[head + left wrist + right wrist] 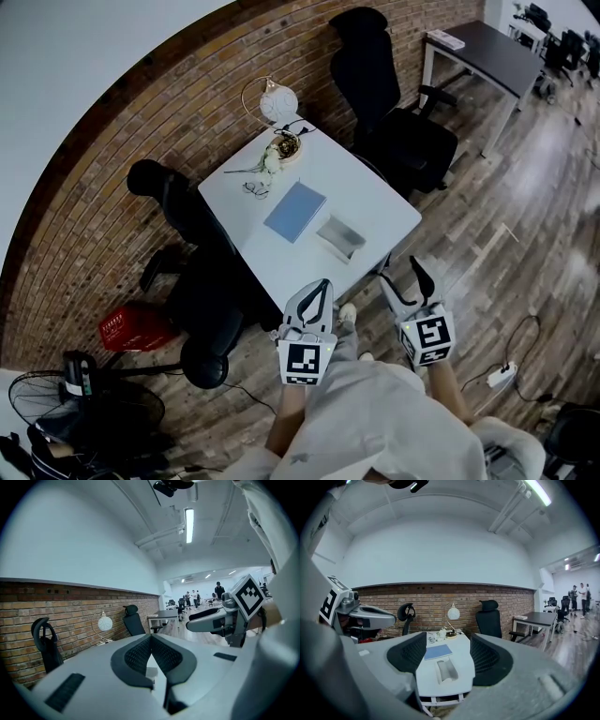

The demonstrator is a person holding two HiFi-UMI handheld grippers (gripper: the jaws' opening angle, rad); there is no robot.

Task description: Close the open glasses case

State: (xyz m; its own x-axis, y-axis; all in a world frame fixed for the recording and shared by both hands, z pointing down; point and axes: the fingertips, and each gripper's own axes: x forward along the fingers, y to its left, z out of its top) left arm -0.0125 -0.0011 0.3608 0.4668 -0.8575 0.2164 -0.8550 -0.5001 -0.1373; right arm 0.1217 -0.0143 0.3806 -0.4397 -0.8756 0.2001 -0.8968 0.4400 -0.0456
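Overhead, in head view: open case [339,236] lying on white table [375,202], just beside blue book [294,211]. Left gripper [325,285] and right gripper [398,268] held short of table's near edge, clear of case.

Left gripper view: jaws closed tip to tip, nothing between.

Right gripper view: jaws spread wide, empty; case framed between them, well apart.

Table [380,199] with case [340,236], notebook [294,211], lamp [278,101]

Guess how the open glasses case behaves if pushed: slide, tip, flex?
Likely rigid: the glasses case holds its open shell shape unsupported. Probably light, so it may slide on the smooth white table rather than fold shut. Lies low and flat, so tipping seems unlikely.
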